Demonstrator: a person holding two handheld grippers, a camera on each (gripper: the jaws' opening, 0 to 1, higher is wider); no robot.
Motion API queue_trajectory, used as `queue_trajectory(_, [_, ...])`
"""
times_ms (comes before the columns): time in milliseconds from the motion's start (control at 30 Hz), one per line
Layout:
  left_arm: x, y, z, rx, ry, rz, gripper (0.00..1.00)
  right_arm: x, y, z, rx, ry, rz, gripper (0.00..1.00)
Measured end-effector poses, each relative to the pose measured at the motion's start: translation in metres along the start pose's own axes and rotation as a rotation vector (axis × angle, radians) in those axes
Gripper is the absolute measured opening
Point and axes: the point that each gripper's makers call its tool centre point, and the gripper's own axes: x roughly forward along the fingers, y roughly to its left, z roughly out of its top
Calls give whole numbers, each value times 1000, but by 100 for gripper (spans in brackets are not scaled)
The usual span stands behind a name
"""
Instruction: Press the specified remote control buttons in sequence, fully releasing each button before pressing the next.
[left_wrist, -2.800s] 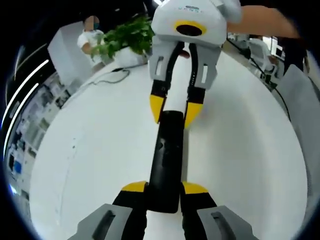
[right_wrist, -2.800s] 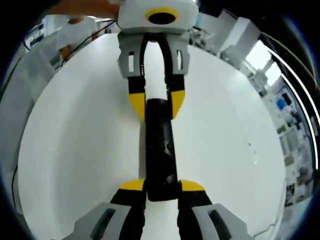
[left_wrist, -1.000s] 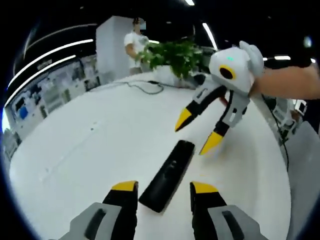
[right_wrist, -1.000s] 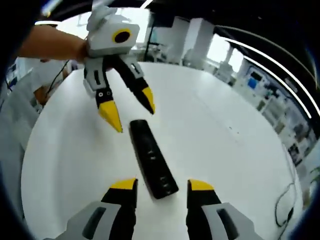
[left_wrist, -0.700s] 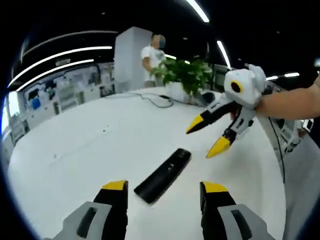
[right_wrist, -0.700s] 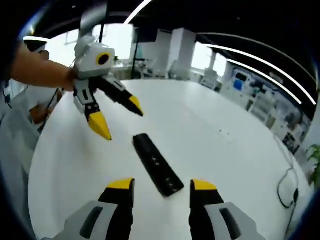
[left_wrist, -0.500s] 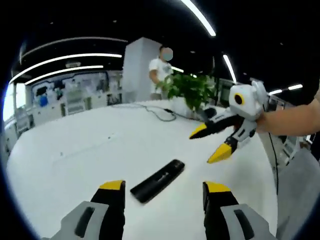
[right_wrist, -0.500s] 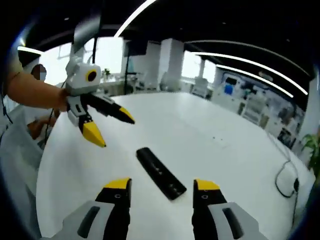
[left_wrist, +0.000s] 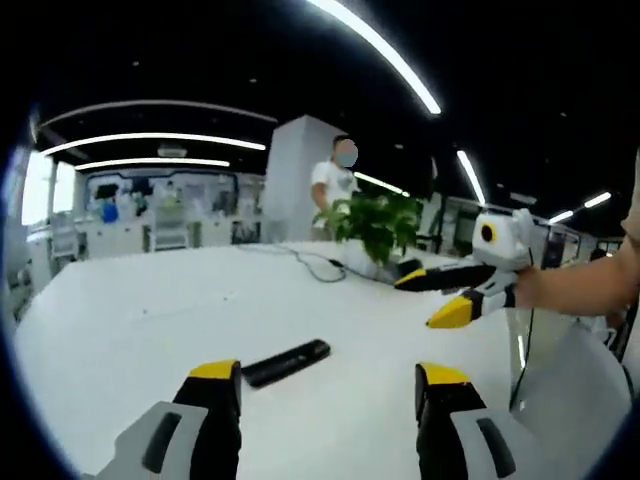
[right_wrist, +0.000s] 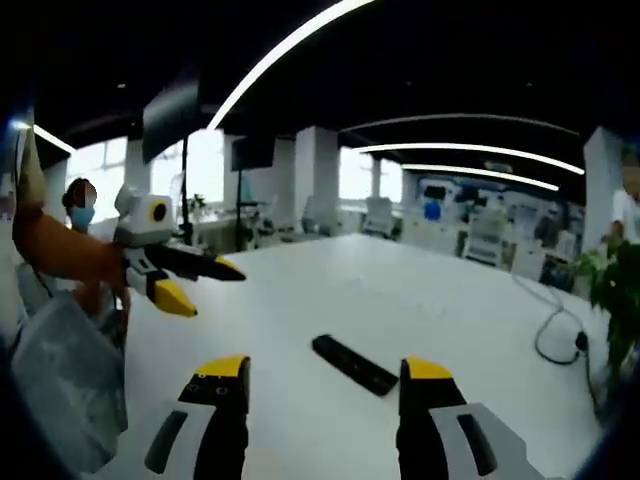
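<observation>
A long black remote control (left_wrist: 286, 362) (right_wrist: 354, 364) lies flat on the white table (left_wrist: 130, 330) (right_wrist: 300, 290), free of both grippers. My left gripper (left_wrist: 328, 378) stands open in the left gripper view, lifted above the table with the remote beyond its left jaw. My right gripper (right_wrist: 315, 372) is open too, with the remote ahead between its yellow tips. Each gripper shows in the other's view, held in a hand: the right gripper (left_wrist: 445, 296) at the right of the left gripper view, the left gripper (right_wrist: 200, 283) at the left of the right gripper view, both raised off the table.
A potted green plant (left_wrist: 378, 222) and a black cable (left_wrist: 315, 262) sit at the table's far side. A cable (right_wrist: 555, 335) and leaves (right_wrist: 615, 290) lie at the right of the right gripper view. A person (left_wrist: 335, 190) stands behind the plant; another person (right_wrist: 80, 215) sits far off.
Both grippers let go of the remote, opened, and rose and drew back from it. The remote now lies alone on the table and looks smaller in both views.
</observation>
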Motion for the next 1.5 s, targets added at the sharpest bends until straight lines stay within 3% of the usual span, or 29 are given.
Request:
queue_trajectory(233, [-23, -25, -5, 3, 6, 15, 79, -26, 26, -1, 26, -36, 3, 63])
queue_trajectory(367, [-30, -33, -1, -37, -32, 21, 80, -37, 36, 3, 52, -69, 4, 64])
queue_trajectory(700, [-40, -53, -8, -22, -22, 13, 81, -51, 51, -3, 99, -80, -7, 66])
queue_trajectory(1067, [-46, -54, -11, -72, -32, 50, 81, -51, 59, -1, 119, -83, -29, 69])
queue_trajectory(1300, [-48, -57, -17, -79, -37, 59, 82, -49, 73, -18, 133, -33, -12, 73])
queue_trajectory(1500, [-51, -50, -20, -55, -28, 91, 82, -46, 69, -28, 127, 1, -13, 73])
